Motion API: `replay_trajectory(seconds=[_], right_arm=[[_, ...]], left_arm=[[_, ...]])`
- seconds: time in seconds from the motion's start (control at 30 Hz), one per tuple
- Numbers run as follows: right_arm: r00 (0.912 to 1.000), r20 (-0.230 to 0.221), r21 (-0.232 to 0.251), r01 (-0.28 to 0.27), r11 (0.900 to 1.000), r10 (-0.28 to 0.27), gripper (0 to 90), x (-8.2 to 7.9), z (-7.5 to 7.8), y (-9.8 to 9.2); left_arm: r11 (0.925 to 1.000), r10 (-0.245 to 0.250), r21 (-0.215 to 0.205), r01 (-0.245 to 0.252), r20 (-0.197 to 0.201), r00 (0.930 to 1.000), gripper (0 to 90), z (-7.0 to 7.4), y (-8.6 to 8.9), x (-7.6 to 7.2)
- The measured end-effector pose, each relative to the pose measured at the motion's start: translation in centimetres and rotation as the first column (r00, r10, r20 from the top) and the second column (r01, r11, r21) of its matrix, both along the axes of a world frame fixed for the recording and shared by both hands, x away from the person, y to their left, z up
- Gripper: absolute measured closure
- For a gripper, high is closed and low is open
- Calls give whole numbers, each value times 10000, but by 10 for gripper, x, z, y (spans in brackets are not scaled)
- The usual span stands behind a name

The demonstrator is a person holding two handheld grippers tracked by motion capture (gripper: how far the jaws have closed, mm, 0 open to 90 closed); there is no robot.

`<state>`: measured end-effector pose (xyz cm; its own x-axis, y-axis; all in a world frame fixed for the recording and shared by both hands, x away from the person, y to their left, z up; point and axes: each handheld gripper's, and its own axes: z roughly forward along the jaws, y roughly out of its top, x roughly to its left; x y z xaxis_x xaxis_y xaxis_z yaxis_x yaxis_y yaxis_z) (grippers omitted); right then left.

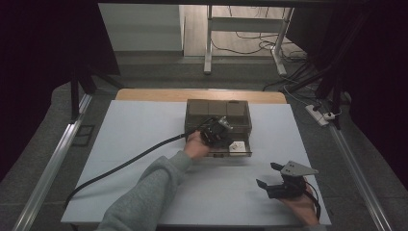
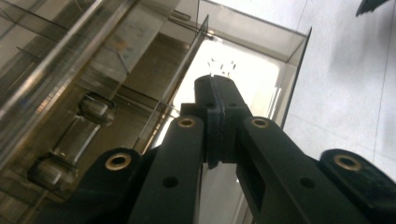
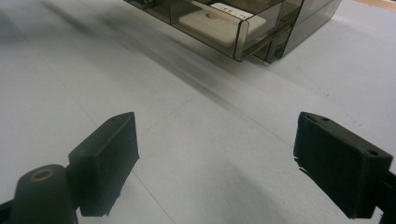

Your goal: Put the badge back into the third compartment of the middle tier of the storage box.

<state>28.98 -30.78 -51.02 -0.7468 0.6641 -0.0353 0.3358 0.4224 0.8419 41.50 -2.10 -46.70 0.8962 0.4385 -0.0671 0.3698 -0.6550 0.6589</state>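
Left gripper: one, the left gripper (image 1: 219,130), held in the person's left hand (image 1: 196,144) at the front of the box; its two black jaws are pressed together with nothing seen between the pads, and in the left gripper view (image 2: 215,100) the closed tips point into the pulled-out drawer.
Right gripper: one, the right gripper (image 1: 269,175), held in the right hand (image 1: 303,207) near the table's front right corner, well apart from the box; its two jaws are spread wide and empty above the bare sheet (image 3: 219,154).
Box: one smoky, see-through drawer box (image 1: 219,113) standing near the middle of the table, towards the far edge.
Drawer: one open drawer (image 1: 240,150), drawn out of the box's front on its right side; the left gripper's tips are at or just over its inner end, though whether they touch it cannot be told.
Drawer contents: one flat white piece (image 3: 219,21) lies in the drawer; a second pale item behind it is too cut off to name.
Cables: one thick black cable (image 1: 120,163) trails from the left gripper across the sheet to the table's front left.
Table: one table (image 1: 144,94) with a wooden top, covered by one pale sheet (image 1: 139,134).
Surroundings: one grey metal frame (image 1: 209,43) stands on the floor beyond the table, with one power strip (image 1: 318,114) and loose wires to the right.
In the way: the left hand and its gripper cover the box's front left part in the high view.
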Motion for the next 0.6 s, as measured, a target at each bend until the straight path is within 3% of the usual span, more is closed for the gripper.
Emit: replay_trajectory(seconds=[0.1,0.23,0.4,0.6], right_arm=[[10000,-28,3,18,10000,-18,138,0,0,-1],[10000,1,73,1,10000,-1,138,-1,0,-1],[10000,7,21,51,10000,-51,138,-4,1,-3],[9999,55,145,137,9998,-138,138,-4,2,-4]], left_arm=[[9999,-73,107,69,336,9994,889,7,6,-7],[9990,58,-443,-36,506,9987,889,15,23,-22],[9943,366,-1023,-286,769,9964,880,18,55,-52],[9871,744,-1484,-609,874,9934,680,17,98,-88]])
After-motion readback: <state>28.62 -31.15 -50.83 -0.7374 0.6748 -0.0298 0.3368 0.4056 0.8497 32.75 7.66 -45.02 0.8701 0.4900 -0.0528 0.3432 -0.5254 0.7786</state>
